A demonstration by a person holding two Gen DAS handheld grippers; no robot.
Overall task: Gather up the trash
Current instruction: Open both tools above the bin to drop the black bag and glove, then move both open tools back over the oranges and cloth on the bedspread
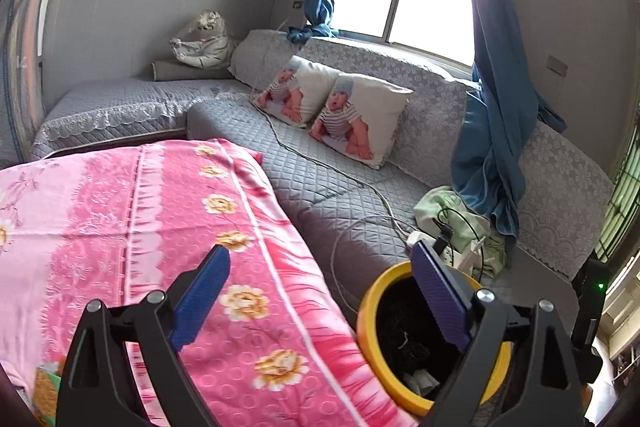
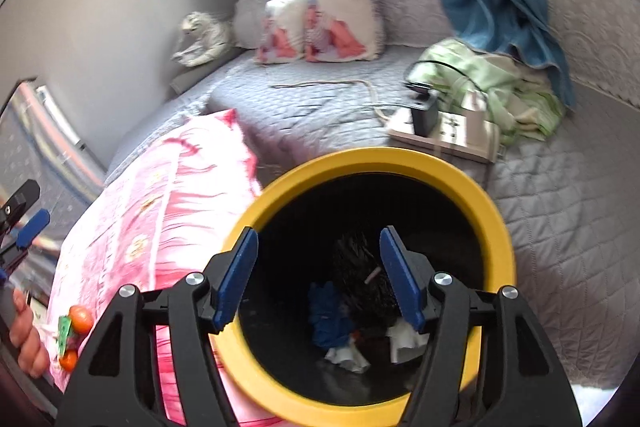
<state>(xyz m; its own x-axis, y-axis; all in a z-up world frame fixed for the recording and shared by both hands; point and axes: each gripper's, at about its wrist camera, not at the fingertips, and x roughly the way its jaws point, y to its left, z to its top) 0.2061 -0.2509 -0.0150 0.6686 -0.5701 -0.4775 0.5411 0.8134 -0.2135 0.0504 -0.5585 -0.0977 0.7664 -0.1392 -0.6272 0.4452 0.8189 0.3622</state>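
Our fingers stand empty on both sides: the left gripper (image 1: 320, 293) is spread wide above the pink flowered cloth (image 1: 160, 227) and the edge of the bin, and the right gripper (image 2: 318, 275) is parted about halfway, with nothing between its blue pads, pointing straight down into the bin's mouth.

The round yellow-rimmed waste bin (image 2: 496, 227) sits between the cloth-covered surface and the grey quilted sofa (image 2: 560, 247). It looks like stiff, light plastic; if we had to move it, we would pinch the rim, which seems thick enough for the pads.

At its dark bottom lies the collected trash: a bristly black clump (image 2: 360, 267), a crumpled blue scrap (image 2: 328, 315) and white paper wads (image 2: 404, 341). All look soft, light and crushable, so a gentle pinch anywhere would do.

On the cloth near a person's hand lies a small green wrapper with orange round pieces (image 2: 72, 331), possibly the next piece. We judge it thin and slippery, best pinched at its bunched middle.
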